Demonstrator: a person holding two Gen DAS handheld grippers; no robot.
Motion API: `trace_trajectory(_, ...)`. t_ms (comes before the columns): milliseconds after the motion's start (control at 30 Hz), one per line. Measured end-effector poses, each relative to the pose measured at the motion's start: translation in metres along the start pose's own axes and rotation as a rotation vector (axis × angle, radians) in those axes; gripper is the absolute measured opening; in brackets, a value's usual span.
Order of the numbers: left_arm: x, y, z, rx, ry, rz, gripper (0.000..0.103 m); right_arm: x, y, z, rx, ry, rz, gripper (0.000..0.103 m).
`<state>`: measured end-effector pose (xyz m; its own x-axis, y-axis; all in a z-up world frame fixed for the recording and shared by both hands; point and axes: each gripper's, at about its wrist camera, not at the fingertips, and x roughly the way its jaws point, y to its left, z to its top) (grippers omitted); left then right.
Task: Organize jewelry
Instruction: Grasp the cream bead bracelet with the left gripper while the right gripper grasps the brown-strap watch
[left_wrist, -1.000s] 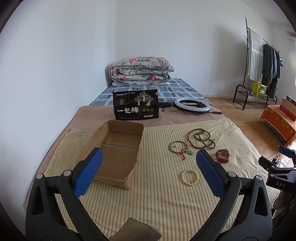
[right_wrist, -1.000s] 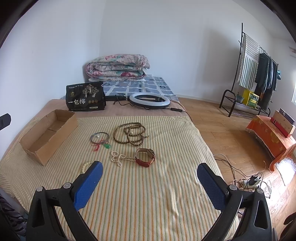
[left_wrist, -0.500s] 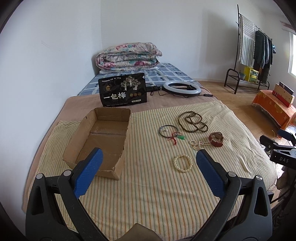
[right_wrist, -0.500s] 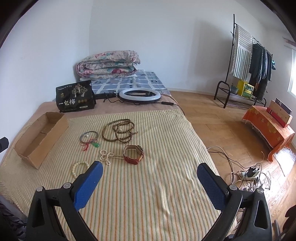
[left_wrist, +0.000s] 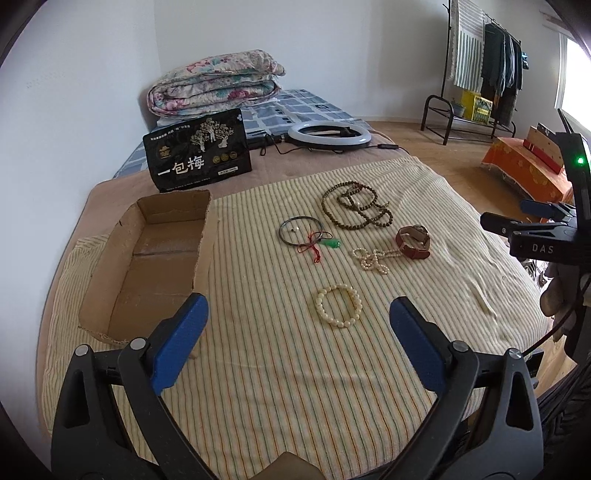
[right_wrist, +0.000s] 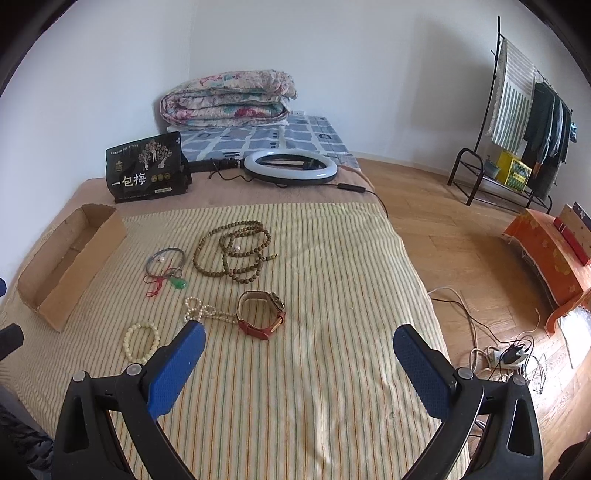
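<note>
Jewelry lying loose on the striped cloth (left_wrist: 258, 369): left gripper (left_wrist: 295, 343) and right gripper (right_wrist: 299, 360) hovering spread, empty (nothing packed yet); cream bracelet (left_wrist: 338, 305) nearest, watch (right_wrist: 261, 314) beyond, cardboard box (left_wrist: 147, 266) awaiting a first pinch.

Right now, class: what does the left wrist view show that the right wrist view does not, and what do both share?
Only the left wrist view shows the right gripper from outside and the inside floor of the cardboard box. Only the right wrist view shows the power strip and cables on the floor. Both share the bead bracelet, pearl strand, watch, brown bead necklace and ring light.
</note>
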<state>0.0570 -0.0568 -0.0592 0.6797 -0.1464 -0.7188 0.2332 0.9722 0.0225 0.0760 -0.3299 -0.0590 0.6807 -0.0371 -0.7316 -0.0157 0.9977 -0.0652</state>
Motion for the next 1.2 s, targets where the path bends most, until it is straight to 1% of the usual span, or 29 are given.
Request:
trace_trajectory(33, 0.007, -0.002, 0.001, 0.004, 0.017, -0.007, 0.096, 0.006, 0.0, 0.002, -0.004, 0.008, 0.0, 0.103)
trace_trajectory(100, 0.02, -0.004, 0.002, 0.011, 0.056, -0.025, 0.092, 0.02, 0.001, 0.006, -0.022, 0.032, 0.0, 0.099)
trace_trajectory(167, 0.034, -0.006, 0.001, 0.016, 0.092, -0.033, 0.084, 0.033, 0.001, 0.009, -0.022, 0.066, 0.008, 0.096)
trace_trajectory(200, 0.043, -0.007, 0.001, 0.012, 0.116, -0.041, 0.082, 0.041, -0.001, 0.009, -0.012, 0.09, 0.024, 0.094)
trace_trajectory(267, 0.058, -0.006, -0.001, -0.006, 0.157, -0.059, 0.076, 0.053, -0.006, 0.011, 0.017, 0.128, 0.055, 0.091)
trace_trajectory(300, 0.066, -0.006, -0.002, -0.016, 0.175, -0.066, 0.074, 0.06, -0.008, 0.012, 0.037, 0.144, 0.063, 0.086)
trace_trajectory(367, 0.078, -0.007, -0.005, -0.03, 0.199, -0.068, 0.072, 0.069, -0.011, 0.013, 0.059, 0.166, 0.069, 0.081)
trace_trajectory(400, 0.083, -0.006, -0.005, -0.038, 0.209, -0.069, 0.071, 0.073, -0.012, 0.013, 0.063, 0.171, 0.076, 0.08)
trace_trajectory(467, 0.094, -0.007, -0.007, -0.048, 0.228, -0.077, 0.063, 0.079, -0.011, 0.013, 0.057, 0.179, 0.081, 0.08)
trace_trajectory(533, 0.104, -0.008, -0.008, -0.043, 0.239, -0.077, 0.06, 0.086, -0.007, 0.012, 0.034, 0.193, 0.089, 0.08)
trace_trajectory(600, 0.114, -0.01, -0.009, -0.04, 0.253, -0.075, 0.056, 0.094, -0.004, 0.013, 0.022, 0.211, 0.106, 0.075)
trace_trajectory(667, 0.124, -0.012, -0.01, -0.046, 0.272, -0.085, 0.049, 0.099, -0.003, 0.012, 0.029, 0.226, 0.118, 0.07)
trace_trajectory(867, 0.144, -0.011, -0.012, -0.05, 0.282, -0.059, 0.048, 0.112, -0.001, 0.015, 0.029, 0.237, 0.129, 0.065)
trace_trajectory(1000, 0.158, -0.009, -0.015, -0.085, 0.317, -0.082, 0.048, 0.123, -0.003, 0.016, 0.064, 0.265, 0.157, 0.059)
trace_trajectory(1133, 0.167, -0.014, -0.019, -0.063, 0.325, -0.072, 0.048, 0.135, -0.002, 0.013, 0.078, 0.3, 0.17, 0.055)
trace_trajectory(1200, 0.168, -0.014, -0.019, -0.062, 0.32, -0.072, 0.048, 0.141, -0.002, 0.012, 0.085, 0.319, 0.176, 0.051)
